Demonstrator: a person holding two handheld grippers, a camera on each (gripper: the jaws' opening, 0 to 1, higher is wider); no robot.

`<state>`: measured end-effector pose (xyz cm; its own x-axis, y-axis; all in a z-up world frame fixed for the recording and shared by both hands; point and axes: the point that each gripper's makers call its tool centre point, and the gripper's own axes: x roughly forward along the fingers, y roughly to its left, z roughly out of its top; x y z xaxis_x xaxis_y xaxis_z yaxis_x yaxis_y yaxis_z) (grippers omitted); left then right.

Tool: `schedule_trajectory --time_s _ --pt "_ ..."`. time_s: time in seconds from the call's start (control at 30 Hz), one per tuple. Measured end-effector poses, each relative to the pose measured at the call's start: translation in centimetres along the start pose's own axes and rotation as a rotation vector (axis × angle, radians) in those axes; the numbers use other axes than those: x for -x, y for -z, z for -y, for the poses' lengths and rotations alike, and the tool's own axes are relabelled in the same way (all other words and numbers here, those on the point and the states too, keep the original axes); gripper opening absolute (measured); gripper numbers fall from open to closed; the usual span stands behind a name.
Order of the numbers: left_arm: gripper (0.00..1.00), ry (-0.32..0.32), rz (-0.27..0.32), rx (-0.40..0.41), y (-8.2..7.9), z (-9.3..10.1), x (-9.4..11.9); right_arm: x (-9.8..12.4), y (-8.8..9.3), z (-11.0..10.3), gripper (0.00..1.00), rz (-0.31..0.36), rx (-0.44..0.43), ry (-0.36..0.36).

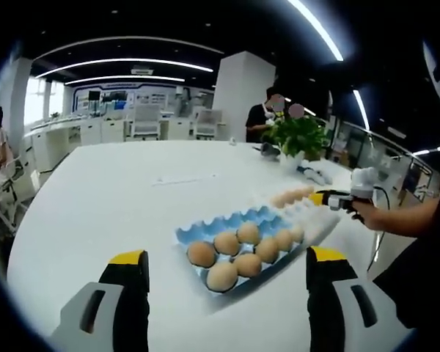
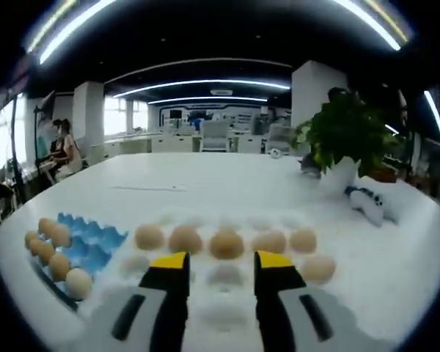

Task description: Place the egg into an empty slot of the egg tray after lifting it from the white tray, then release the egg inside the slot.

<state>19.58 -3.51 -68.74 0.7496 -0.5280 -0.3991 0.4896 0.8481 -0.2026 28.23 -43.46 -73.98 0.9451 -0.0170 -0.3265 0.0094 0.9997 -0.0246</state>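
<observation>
Left gripper [image 1: 227, 265]: jaws apart, holding nothing.
Right gripper [image 2: 220, 262]: jaws apart over white tray [image 2: 227, 312].
Egg [image 2: 226, 245]: on white tray, 12 o'clock of jaws.
Egg tray [image 2: 92, 236]: blue, 9 o'clock.
Plant [image 2: 345, 132]: 2 o'clock, far.

The blue egg tray [image 1: 238, 246] holds seven eggs on the white table [image 1: 117, 213]. At three o'clock, a hand [image 1: 378, 216] holds the right gripper [image 1: 330, 199] over the white tray [image 1: 308, 216].

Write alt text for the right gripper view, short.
The right gripper, fingers open and empty, hovers over a white tray with a row of brown eggs just ahead. A blue egg tray holding more eggs sits left on the white table, a potted plant behind.
</observation>
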Motion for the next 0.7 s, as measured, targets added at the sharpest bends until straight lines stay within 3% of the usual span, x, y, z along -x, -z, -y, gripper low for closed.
schedule_trajectory --time_s 0.07,0.17,0.43,0.5,0.53,0.6,0.67,0.7 --pt "0.92 0.001 -0.002 -0.001 0.0 0.1 0.0 -0.1 0.3 1.5 0.35 -0.012 -0.042 0.036" --pt "0.92 -0.001 -0.01 -0.021 0.1 0.3 -0.1 -0.8 1.2 2.8 0.35 -0.039 -0.032 0.054" --pt "0.87 -0.016 -0.018 -0.02 0.1 0.0 0.1 -2.2 3.0 2.7 0.34 -0.109 0.011 0.036" --pt "0.87 -0.022 -0.016 -0.02 0.0 -0.1 0.1 -2.3 3.1 2.9 0.33 -0.11 0.043 0.037" --pt "0.87 -0.026 -0.008 -0.01 -0.1 -0.2 0.2 -2.2 3.0 3.0 0.32 -0.102 0.007 0.035" --pt "0.88 -0.023 0.018 0.023 -0.5 -0.3 0.3 -2.2 3.0 3.1 0.31 -0.086 0.035 0.025" --pt "0.87 -0.027 0.014 0.026 -0.5 -0.5 0.3 -2.3 2.9 3.8 0.27 -0.076 0.029 0.053" --pt "0.87 -0.03 0.011 0.021 -0.5 -0.5 0.2 -2.2 2.7 3.6 0.26 -0.082 0.009 0.031"
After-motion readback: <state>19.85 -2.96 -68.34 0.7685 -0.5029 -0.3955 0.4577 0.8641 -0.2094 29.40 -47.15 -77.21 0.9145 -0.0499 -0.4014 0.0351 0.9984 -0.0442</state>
